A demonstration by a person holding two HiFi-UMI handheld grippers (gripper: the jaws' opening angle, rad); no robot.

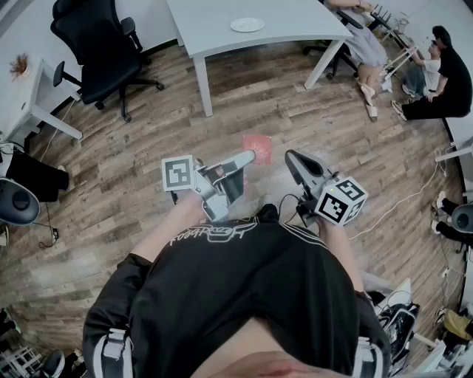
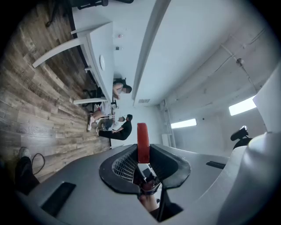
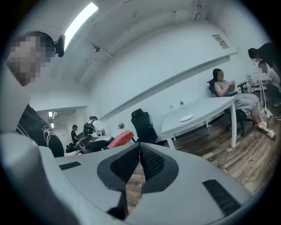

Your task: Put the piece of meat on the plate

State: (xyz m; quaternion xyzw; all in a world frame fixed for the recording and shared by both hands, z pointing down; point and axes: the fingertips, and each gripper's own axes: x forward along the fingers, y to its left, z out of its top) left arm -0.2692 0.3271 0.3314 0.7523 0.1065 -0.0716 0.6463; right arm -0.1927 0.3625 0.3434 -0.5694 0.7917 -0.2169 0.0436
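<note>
Carrying the piece of meat (image 1: 257, 145) pinched in the left gripper (image 1: 249, 156), right gripper (image 3: 139, 148) pressed together and empty, the person likely needs to reach the plate (image 1: 247, 24) on the table (image 1: 303, 21) at twelve o'clock and set it down

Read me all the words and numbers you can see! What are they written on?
Black shirt: white curly writing across it, upside down in the head view and too blurred to read.
Marker cube on the left and marker cube on the right: only black-and-white square patterns, no letters or numbers.
Nothing else in any view has words or numbers that can be read.
</note>
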